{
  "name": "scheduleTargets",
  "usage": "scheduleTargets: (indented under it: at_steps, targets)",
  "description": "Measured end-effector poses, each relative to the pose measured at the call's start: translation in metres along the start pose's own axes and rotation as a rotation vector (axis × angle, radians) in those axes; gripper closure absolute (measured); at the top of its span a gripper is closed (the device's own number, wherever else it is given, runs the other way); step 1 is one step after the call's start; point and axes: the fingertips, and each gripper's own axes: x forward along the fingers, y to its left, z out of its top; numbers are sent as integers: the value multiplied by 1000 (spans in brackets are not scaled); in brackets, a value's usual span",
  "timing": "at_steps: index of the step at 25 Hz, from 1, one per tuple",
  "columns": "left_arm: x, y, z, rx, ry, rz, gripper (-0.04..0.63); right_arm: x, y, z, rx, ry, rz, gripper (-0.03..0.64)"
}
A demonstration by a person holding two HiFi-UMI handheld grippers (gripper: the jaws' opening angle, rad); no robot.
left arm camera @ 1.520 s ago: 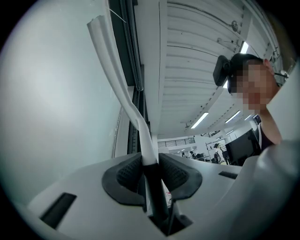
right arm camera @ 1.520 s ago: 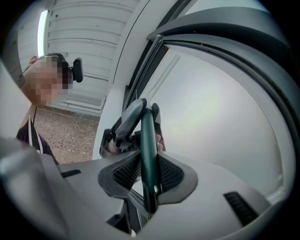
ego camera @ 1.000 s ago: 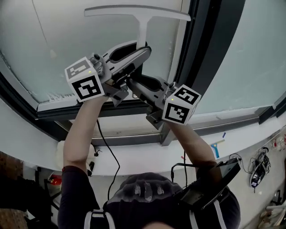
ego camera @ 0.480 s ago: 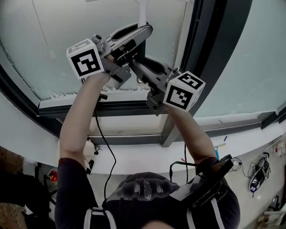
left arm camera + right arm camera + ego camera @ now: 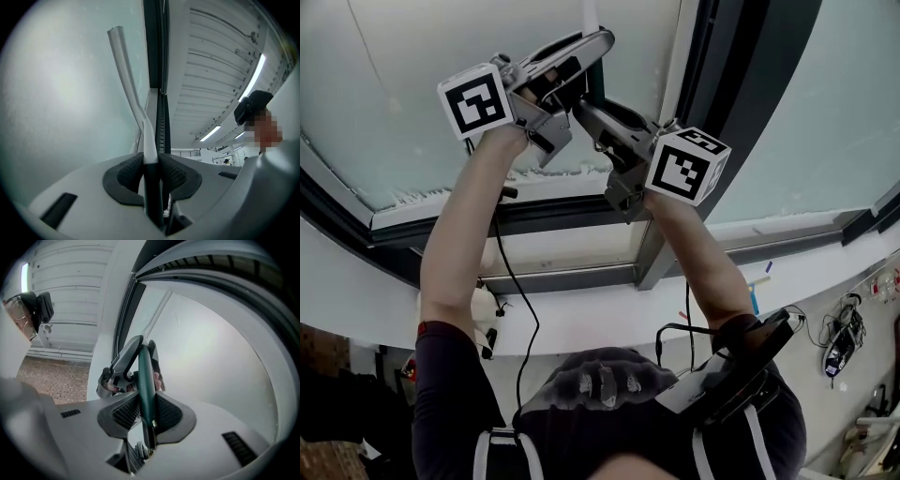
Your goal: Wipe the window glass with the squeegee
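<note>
White-necked squeegee points up before the window glass; left gripper, jaws just tightened, and right gripper both clamp its dark handle.

The white squeegee, dark green at the handle, points up with its blade along the pale window glass.

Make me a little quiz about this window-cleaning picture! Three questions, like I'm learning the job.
1. Pick one: what does the left gripper hold? A) a sponge B) the squeegee C) a bottle
2. Short answer: what colour is the handle between the jaws of the right gripper?
3. True or false: the right gripper is open and empty.

Key: 1 B. 2 Dark green. 3 False, it is shut on the squeegee too.
</note>
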Motion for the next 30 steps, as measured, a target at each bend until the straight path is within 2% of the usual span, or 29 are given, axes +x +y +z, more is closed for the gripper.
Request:
scheduleTargets:
  at_steps: [3,11,21,24,27,30]
  targets:
    - [0,-1,1,-7,-6,-19,494,1,0,0,14,-9,-4,528]
    - [-6,4,-11,-44,21,-6,494,2,0,-12,77,-14,3,528]
    - [-22,-1,-57,-79,34,-34,494,-21,-4,-58,121,13,-1,527]
    - [-37,-9,-77,-86,14,-47,494,-29,-1,-85,124,33,12,526]
    - [-44,-16,-92,-104,1,-59,494,-42,-4,-107,151,59,-16,527]
    - [-47,-14,-101,-133,7,-51,494,-44,2,-110,154,48,14,526]
